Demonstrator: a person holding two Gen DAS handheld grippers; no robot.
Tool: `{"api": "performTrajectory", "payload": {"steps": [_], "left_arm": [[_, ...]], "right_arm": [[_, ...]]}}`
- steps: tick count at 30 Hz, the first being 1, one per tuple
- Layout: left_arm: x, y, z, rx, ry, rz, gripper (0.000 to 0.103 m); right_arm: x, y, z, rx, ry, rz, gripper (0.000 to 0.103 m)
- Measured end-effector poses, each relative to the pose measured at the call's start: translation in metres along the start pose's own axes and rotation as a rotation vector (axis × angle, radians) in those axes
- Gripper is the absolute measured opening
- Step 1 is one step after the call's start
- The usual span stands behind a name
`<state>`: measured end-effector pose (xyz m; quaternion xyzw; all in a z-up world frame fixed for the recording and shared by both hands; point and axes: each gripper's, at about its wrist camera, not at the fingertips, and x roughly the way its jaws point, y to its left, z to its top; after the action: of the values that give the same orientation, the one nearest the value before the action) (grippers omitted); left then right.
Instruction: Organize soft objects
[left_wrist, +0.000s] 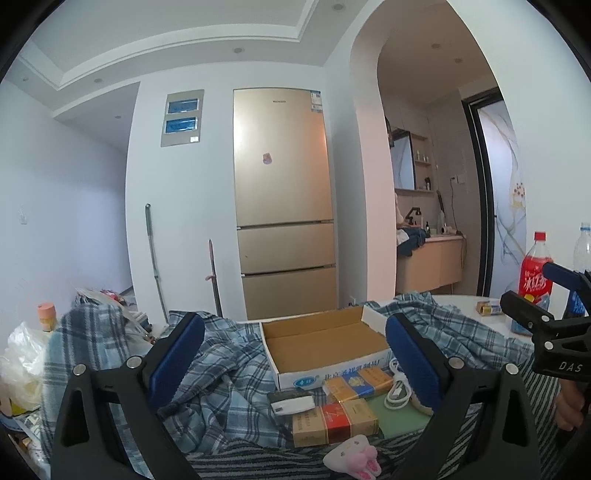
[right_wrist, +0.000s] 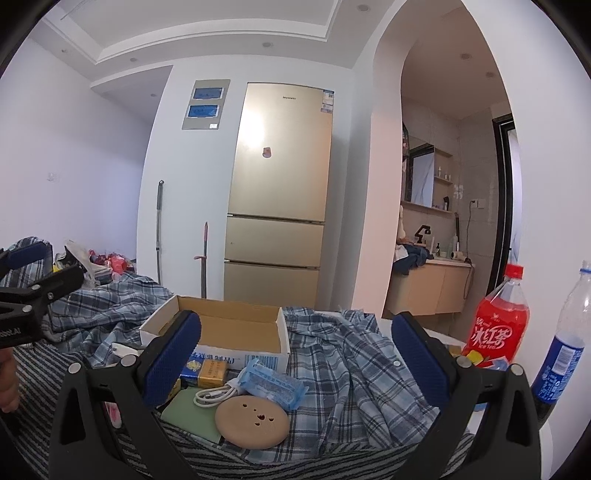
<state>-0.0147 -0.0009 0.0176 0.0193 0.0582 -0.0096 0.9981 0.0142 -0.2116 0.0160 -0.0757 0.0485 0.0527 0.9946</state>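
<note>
Behind the spread jaws of both grippers, the cardboard box (left_wrist: 325, 341) lies long axis crosswise.

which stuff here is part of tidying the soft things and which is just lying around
Part of the job:
- plaid shirt
- striped cloth
- pink-and-white plush toy
- open cardboard box, possibly the container

Just lying about:
- cigarette packs
- white cable
- round tan disc
- red iced-tea bottle
- fridge
</note>
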Motion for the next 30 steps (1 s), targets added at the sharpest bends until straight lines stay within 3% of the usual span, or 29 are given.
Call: {"api": "performTrajectory", "payload": {"steps": [6,10,16,20,30], "left_arm": [[-0.019,0.002,0.014,-0.026,-0.046,0.014,0.103],[-0.027,0.006,0.024,-0.043,-0.032,0.004,0.103],[-0.040,0.001,0.037,-0.006,-0.013,0.064,0.103],[-0.043,0.004,0.043,-0.071,0.079,0.086,0.103],[-0.039,-0.016,0.033,-0.057,0.200,0.003,0.103]], "right_arm": [[-0.015,-0.012,0.019,0.038,-0.026,-0.011,0.103],[-0.026,-0.024,0.035,0.093,-0.040,-0.004,0.103],[-0.041,-0.031,0.056,0.133,-0.053,0.013,0.103],[-0.049,-0.029,0.060,0.140,-0.029,0.082,0.103],[-0.055,-0.022,0.048,0.126,0.046,0.038,0.103]]}}
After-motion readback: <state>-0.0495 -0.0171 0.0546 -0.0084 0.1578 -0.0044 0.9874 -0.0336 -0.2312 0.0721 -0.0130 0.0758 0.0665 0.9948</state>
